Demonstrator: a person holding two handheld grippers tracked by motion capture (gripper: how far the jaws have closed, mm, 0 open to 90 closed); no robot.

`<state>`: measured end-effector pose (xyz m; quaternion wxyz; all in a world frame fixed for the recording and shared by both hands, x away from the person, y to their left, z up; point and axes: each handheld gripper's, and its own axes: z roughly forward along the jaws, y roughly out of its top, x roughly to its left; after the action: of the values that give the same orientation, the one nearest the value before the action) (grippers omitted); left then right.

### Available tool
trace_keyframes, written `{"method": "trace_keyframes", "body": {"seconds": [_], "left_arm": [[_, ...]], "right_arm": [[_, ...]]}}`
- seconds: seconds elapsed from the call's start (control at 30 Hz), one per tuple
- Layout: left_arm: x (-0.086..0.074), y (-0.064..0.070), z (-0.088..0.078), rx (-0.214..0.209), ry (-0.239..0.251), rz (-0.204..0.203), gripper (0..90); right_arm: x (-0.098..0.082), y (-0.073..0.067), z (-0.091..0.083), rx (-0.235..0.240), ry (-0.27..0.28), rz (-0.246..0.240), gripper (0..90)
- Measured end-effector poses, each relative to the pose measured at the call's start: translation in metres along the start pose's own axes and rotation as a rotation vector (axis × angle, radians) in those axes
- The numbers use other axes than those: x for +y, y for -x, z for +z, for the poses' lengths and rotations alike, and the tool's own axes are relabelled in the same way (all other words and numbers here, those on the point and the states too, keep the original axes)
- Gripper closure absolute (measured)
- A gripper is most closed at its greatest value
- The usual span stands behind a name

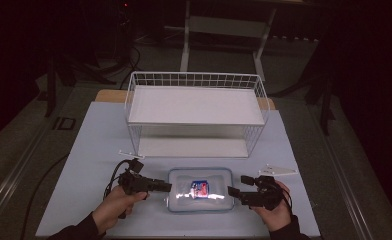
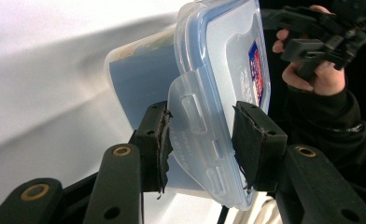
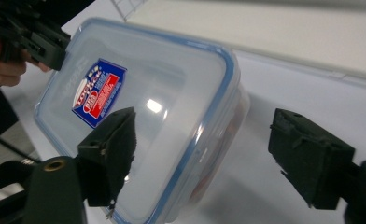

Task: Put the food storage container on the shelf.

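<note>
Container [image 1: 200, 190] between both grippers, latch flap [image 2: 197, 126] between left fingers [image 2: 155, 140]

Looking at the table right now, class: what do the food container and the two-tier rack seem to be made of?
Food container: likely clear plastic, glossy; the table shows through it, with a blue seal rim and moulded lid flaps. Two-tier rack: probably white-coated metal wire, seen in its thin grid walls; its shelves look like matt white panels.

A white wire two-tier shelf rack [image 1: 196, 112] stands at the far middle of the pale blue tabletop [image 1: 94, 145]. A small white flat piece [image 1: 279, 170] lies on the table near the rack's right front corner. Dark floor surrounds the table.
</note>
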<state>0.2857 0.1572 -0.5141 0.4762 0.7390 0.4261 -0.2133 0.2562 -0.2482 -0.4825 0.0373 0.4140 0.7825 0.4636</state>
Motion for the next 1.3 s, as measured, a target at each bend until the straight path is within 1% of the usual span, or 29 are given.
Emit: {"method": "trace_keyframes", "body": {"seconds": [0.03, 0.07, 0.1, 0.2, 0.23, 0.3, 0.43, 0.47, 0.5, 0.6, 0.63, 0.67, 0.7, 0.73, 0.83, 0.9, 0.97, 1.07, 1.1, 1.17, 1.23, 1.3], "left_arm": [[0.0, 0.001, 0.0, -0.001, -0.001, 0.006, 57.2], [-0.001, 0.001, -0.001, -0.004, -0.002, 0.019, 57.3], [-0.001, 0.002, -0.001, -0.005, -0.003, 0.024, 57.6], [-0.002, 0.004, -0.002, -0.004, -0.003, 0.039, 57.8], [-0.003, 0.004, -0.002, -0.001, 0.001, 0.041, 58.0], [-0.004, 0.005, -0.002, -0.004, 0.002, 0.045, 58.2], [-0.006, 0.008, -0.002, 0.001, 0.006, 0.066, 58.4], [-0.006, 0.008, -0.003, 0.002, 0.006, 0.065, 58.4], [-0.006, 0.008, -0.003, 0.002, 0.006, 0.067, 58.4], [-0.007, 0.01, -0.003, 0.007, 0.009, 0.07, 58.4], [-0.008, 0.011, -0.003, 0.009, 0.01, 0.072, 58.4], [-0.008, 0.011, -0.003, 0.011, 0.009, 0.073, 58.5], [-0.009, 0.012, -0.003, 0.011, 0.011, 0.074, 58.5], [-0.01, 0.012, -0.003, 0.01, 0.015, 0.071, 58.6], [-0.011, 0.015, -0.003, 0.017, 0.016, 0.079, 58.7], [-0.012, 0.016, -0.003, 0.02, 0.018, 0.076, 58.7], [-0.013, 0.019, -0.003, 0.03, 0.023, 0.084, 58.7], [-0.014, 0.024, -0.003, 0.045, 0.022, 0.089, 58.6], [-0.014, 0.024, -0.003, 0.048, 0.021, 0.091, 58.6], [-0.015, 0.025, -0.003, 0.055, 0.025, 0.086, 58.4], [-0.014, 0.026, -0.004, 0.051, 0.038, 0.079, 58.4], [-0.012, 0.029, -0.007, 0.055, 0.052, 0.086, 58.3]], "right_arm": [[0.0, 0.002, 0.001, 0.01, -0.009, 0.011, 25.1], [-0.001, 0.003, 0.003, 0.026, -0.017, 0.021, 26.0], [-0.002, 0.006, 0.004, 0.051, -0.031, 0.044, 29.1], [-0.005, 0.011, 0.008, 0.09, -0.055, 0.077, 33.0], [-0.007, 0.012, 0.01, 0.103, -0.07, 0.09, 34.2], [-0.008, 0.015, 0.01, 0.142, -0.079, 0.117, 37.3], [-0.008, 0.016, 0.011, 0.187, -0.094, 0.139, 43.5], [-0.008, 0.017, 0.011, 0.199, -0.097, 0.142, 46.0], [-0.008, 0.016, 0.011, 0.208, -0.1, 0.148, 46.4], [-0.008, 0.017, 0.01, 0.213, -0.106, 0.167, 48.1], [-0.008, 0.018, 0.01, 0.22, -0.103, 0.19, 49.1], [-0.009, 0.019, 0.01, 0.227, -0.099, 0.194, 49.8], [-0.01, 0.021, 0.009, 0.237, -0.098, 0.208, 50.6], [-0.01, 0.021, 0.009, 0.239, -0.097, 0.21, 50.8], [-0.009, 0.02, 0.008, 0.237, -0.105, 0.2, 51.4], [-0.01, 0.02, 0.006, 0.244, -0.105, 0.209, 52.7], [-0.011, 0.019, 0.004, 0.253, -0.104, 0.223, 53.6], [-0.012, 0.016, 0.002, 0.244, -0.104, 0.203, 53.9], [-0.012, 0.014, 0.0, 0.24, -0.108, 0.205, 54.1], [-0.012, 0.013, 0.0, 0.237, -0.1, 0.198, 54.2], [-0.01, 0.012, -0.002, 0.233, -0.09, 0.203, 54.3], [-0.006, 0.012, -0.004, 0.232, -0.076, 0.195, 54.2]]}}
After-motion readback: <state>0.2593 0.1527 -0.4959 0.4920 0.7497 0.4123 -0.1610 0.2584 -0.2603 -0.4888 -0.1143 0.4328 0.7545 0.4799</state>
